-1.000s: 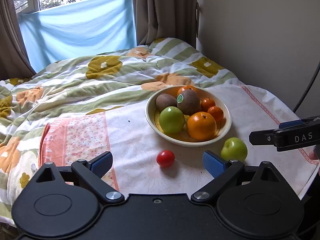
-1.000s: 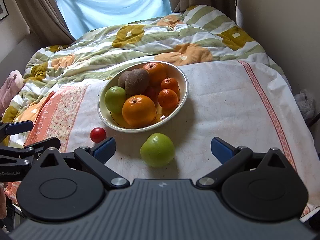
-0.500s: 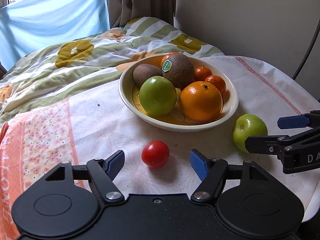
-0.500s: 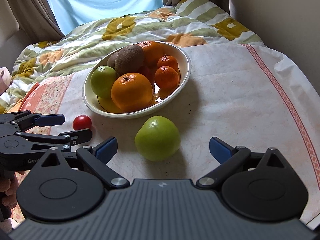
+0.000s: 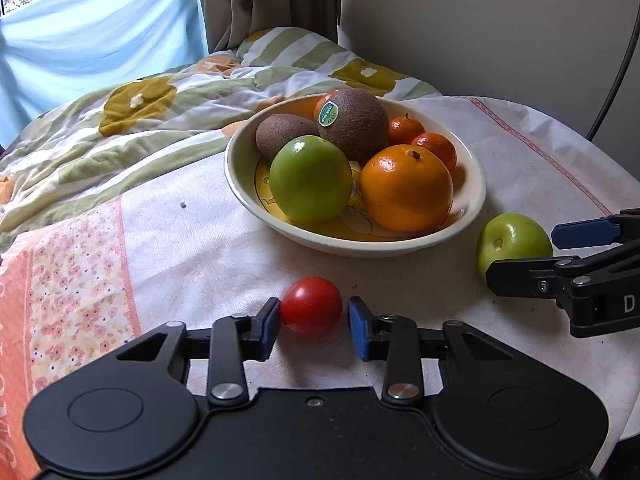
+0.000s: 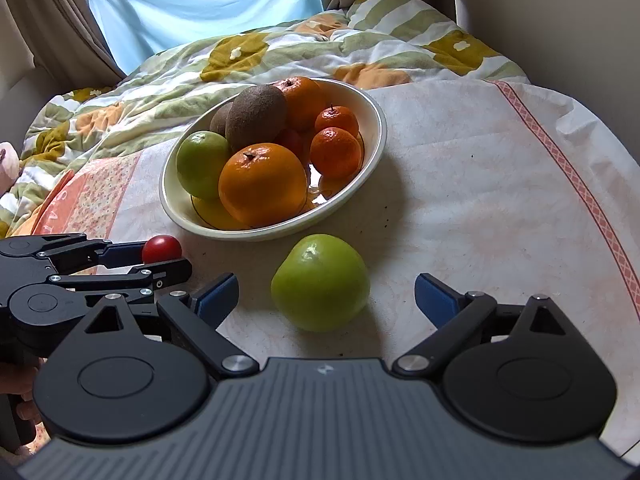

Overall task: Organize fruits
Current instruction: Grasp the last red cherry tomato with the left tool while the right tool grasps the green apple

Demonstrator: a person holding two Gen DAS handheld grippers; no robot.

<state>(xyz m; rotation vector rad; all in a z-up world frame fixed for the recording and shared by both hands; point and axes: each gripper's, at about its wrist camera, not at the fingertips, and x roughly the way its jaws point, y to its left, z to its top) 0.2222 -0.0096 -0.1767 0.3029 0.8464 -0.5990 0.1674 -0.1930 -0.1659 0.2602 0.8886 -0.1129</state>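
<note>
A cream bowl (image 5: pixel 476 176) holds a green apple (image 5: pixel 310 179), a large orange (image 5: pixel 406 187), two kiwis and small oranges. A small red tomato (image 5: pixel 311 306) lies on the cloth in front of the bowl. My left gripper (image 5: pixel 313 326) has its blue pads on either side of the tomato, the left pad touching it and a small gap at the right pad. A loose green apple (image 6: pixel 320 282) lies right of the bowl. My right gripper (image 6: pixel 326 294) is wide open around it, not touching. The left gripper (image 6: pixel 158 258) also shows in the right wrist view.
The fruit lies on a white cloth with pink borders (image 6: pixel 500 168) over a round surface. A green and yellow patterned quilt (image 5: pixel 132 128) lies behind. A wall stands on the right, curtains and a blue sheet (image 5: pixel 100 40) at the back.
Both grippers have moved forward and down. The left jaws have narrowed around the tomato. The right gripper has come closer to the loose green apple and stays open.
</note>
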